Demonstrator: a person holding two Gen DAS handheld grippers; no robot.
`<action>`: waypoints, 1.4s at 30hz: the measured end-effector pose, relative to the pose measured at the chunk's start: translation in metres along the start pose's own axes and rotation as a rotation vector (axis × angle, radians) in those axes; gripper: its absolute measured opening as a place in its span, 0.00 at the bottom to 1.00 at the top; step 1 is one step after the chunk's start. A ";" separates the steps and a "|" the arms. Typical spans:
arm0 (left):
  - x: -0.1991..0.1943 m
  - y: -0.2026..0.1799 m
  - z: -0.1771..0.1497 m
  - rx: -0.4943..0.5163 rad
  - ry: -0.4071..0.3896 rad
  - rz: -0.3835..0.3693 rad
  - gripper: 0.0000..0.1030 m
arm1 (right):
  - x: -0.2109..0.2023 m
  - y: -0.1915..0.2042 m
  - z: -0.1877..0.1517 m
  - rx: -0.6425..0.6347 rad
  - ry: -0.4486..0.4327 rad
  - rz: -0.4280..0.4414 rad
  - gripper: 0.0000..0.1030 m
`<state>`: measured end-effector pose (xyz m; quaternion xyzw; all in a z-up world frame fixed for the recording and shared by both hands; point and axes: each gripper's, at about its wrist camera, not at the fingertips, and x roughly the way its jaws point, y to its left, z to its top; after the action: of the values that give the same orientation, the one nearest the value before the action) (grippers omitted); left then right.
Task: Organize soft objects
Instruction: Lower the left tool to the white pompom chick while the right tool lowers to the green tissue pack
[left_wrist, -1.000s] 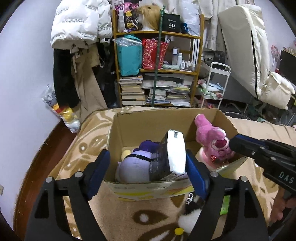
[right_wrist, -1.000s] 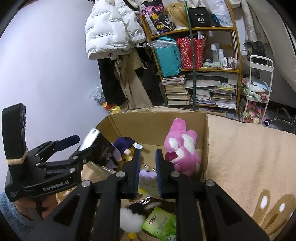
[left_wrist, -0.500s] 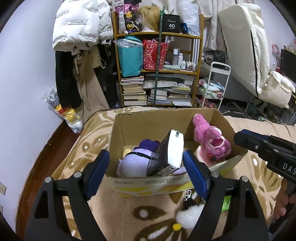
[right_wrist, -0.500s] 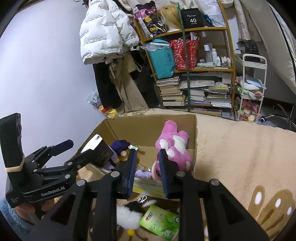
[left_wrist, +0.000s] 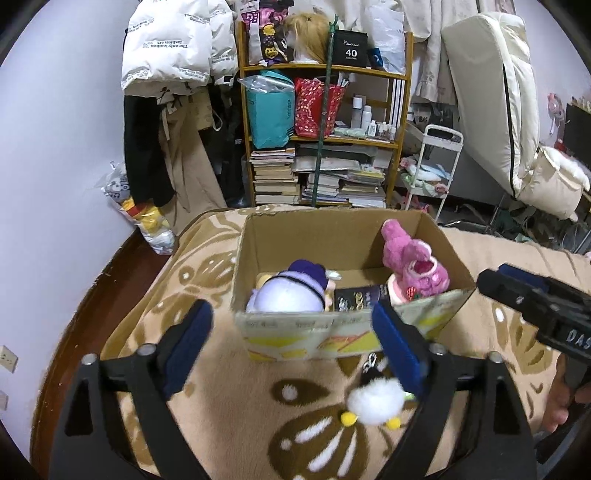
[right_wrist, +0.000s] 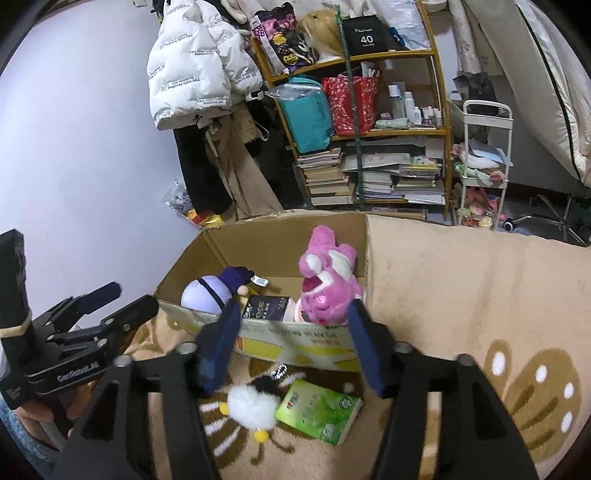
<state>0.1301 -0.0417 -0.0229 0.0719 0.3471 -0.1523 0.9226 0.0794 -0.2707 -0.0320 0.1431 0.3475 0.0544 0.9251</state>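
Cardboard box (left_wrist: 314, 334) at frame centre holds the plush toys; both grippers, left gripper (left_wrist: 291, 347) and right gripper (right_wrist: 291, 341), have just opened empty, so the white pom-pom keychain (right_wrist: 251, 406) below warrants a centred, gentle pinch.

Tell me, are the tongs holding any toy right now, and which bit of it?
No. Both tongs, left and right, have just opened wide and hold nothing. The dark packet lies in the box.

1. Your left wrist camera looks down and forward at the cardboard box (left_wrist: 314, 332) from close in front.
2. Your right wrist camera faces the box (right_wrist: 295, 339) from its front right.
3. Both share the box and the bookshelf (left_wrist: 325, 136) behind it.
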 end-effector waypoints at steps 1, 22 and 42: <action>-0.003 0.000 -0.002 0.007 -0.002 0.013 0.88 | -0.003 0.000 -0.002 0.005 -0.004 -0.002 0.74; -0.018 -0.002 -0.043 -0.016 0.119 0.047 0.89 | -0.010 0.008 -0.032 0.040 0.136 -0.072 0.92; 0.016 -0.028 -0.057 0.049 0.149 0.031 0.89 | 0.026 -0.002 -0.038 0.071 0.228 -0.118 0.92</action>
<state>0.0967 -0.0584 -0.0772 0.1109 0.4098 -0.1405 0.8944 0.0740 -0.2592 -0.0761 0.1482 0.4600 0.0036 0.8755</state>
